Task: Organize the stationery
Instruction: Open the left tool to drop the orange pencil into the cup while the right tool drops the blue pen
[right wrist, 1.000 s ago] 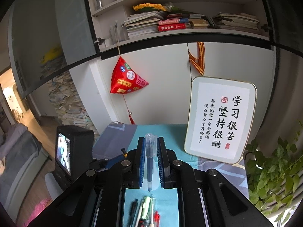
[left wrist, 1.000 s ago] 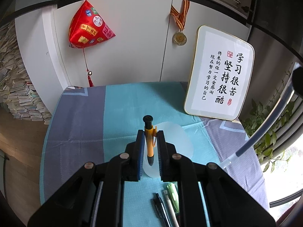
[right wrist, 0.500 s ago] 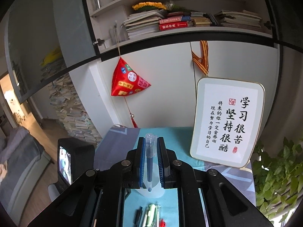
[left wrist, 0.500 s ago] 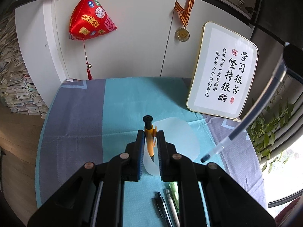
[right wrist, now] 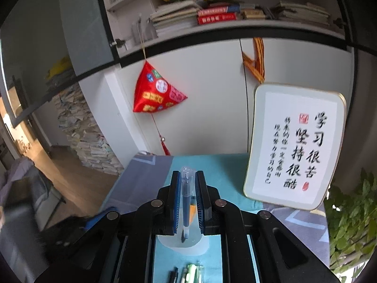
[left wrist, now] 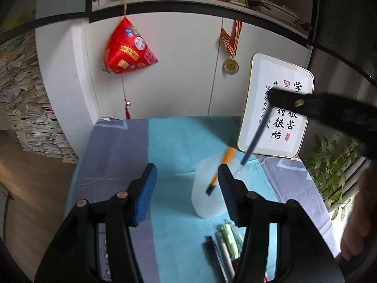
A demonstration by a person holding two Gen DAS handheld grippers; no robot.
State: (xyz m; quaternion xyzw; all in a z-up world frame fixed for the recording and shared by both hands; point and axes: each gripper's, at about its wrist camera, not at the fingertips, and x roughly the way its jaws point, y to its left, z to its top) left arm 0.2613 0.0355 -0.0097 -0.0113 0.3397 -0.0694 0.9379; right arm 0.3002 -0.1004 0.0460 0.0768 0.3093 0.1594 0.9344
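A translucent white pen cup (left wrist: 208,188) stands on the teal cloth. An orange pen (left wrist: 221,171) leans inside it. My left gripper (left wrist: 187,191) is open and empty, its jaws wide on either side of the cup. My right gripper (right wrist: 187,197) is shut on a blue pen with a clear cap (right wrist: 186,202), held upright over the cup (right wrist: 183,244). In the left wrist view that blue pen (left wrist: 255,139) slants down with its tip at the cup's rim. Several loose pens (left wrist: 226,243) lie on the cloth in front of the cup.
A framed calligraphy board (left wrist: 278,110) leans at the back right. A red ornament (left wrist: 128,49) and a medal (left wrist: 231,66) hang on the white cabinet behind. A plant (left wrist: 334,167) stands to the right of the table.
My left gripper opened and let the orange pen go into the cup, then drew back and tilted up. My right gripper brought the blue pen down over the cup.
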